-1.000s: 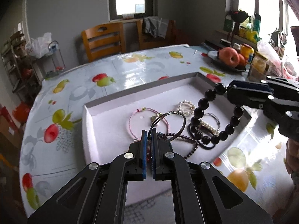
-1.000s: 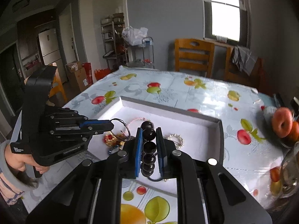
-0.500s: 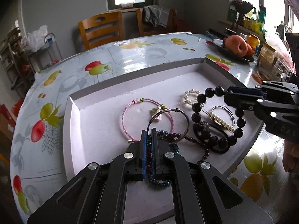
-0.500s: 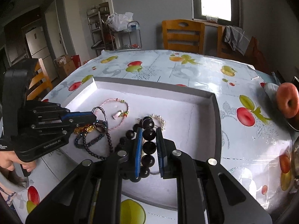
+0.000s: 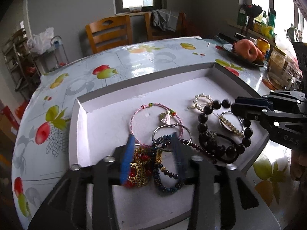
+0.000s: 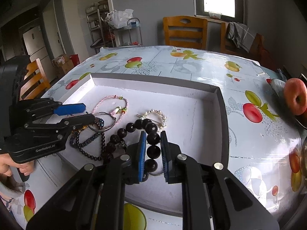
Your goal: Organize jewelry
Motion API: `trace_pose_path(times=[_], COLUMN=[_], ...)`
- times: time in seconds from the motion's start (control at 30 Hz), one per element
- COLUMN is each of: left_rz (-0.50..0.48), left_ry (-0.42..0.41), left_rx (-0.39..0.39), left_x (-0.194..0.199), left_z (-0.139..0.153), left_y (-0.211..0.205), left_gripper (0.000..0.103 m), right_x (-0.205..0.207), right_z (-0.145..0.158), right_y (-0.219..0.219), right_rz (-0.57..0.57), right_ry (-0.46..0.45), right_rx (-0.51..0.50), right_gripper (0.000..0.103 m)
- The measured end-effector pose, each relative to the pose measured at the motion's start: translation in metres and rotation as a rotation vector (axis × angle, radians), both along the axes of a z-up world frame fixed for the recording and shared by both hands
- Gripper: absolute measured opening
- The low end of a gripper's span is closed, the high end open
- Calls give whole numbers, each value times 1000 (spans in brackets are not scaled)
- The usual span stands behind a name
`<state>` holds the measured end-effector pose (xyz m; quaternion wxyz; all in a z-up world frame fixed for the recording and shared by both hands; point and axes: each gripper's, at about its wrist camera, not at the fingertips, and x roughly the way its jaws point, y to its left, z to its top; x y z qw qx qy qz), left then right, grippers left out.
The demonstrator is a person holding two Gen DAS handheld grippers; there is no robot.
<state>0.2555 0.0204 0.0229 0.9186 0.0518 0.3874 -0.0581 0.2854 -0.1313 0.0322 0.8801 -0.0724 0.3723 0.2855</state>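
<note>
A white tray [image 5: 80,126] holds the jewelry. My left gripper [image 5: 152,143] is open low over the tray's near side, above a gold and red piece [image 5: 141,169], a silver bangle [image 5: 171,137] and a dark bead strand [image 5: 168,182]. A pink cord bracelet [image 5: 151,115] lies beyond. My right gripper [image 6: 152,140] has its jaws slightly apart around the black bead bracelet [image 6: 153,140], whose far end rests on the tray; it also shows in the left wrist view [image 5: 211,134]. A pearl ring clip [image 6: 155,117] lies ahead of it.
The tray [image 6: 218,115] sits on a table with a fruit-print cloth [image 6: 191,63]. A plate with apples [image 5: 247,50] and jars [image 5: 278,71] stand at the right edge. Wooden chairs [image 5: 109,32] stand behind the table.
Both grippers came down to the tray. My left gripper opened and let go of the silver bangle and bead strands. My right gripper lowered the black bead bracelet and eased its jaws apart.
</note>
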Motion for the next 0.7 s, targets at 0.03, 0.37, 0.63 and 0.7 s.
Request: trace_pose_path(times=[0.03,0.37,0.63,0.7], left_rz=[1,13,53,67], left_ry=[-10,-104,-196,-221], left_rx=[-3,-15,-66,-93], left_x=[-2,-29,-63,-74], left_z=[2,19,26,26], left_y=[0,4,13,15], left_gripper=[59,92,97,98], right_x=[-1,-23,-55,-62], right_z=[1,20,24,22], right_y=[-1,-10,-14,-14], right_rz=[-2,-18,-23,-23], right_ry=[-4,-71,-121,-132], right_rx=[5,58,73,80], right_gripper=[17,50,72,77])
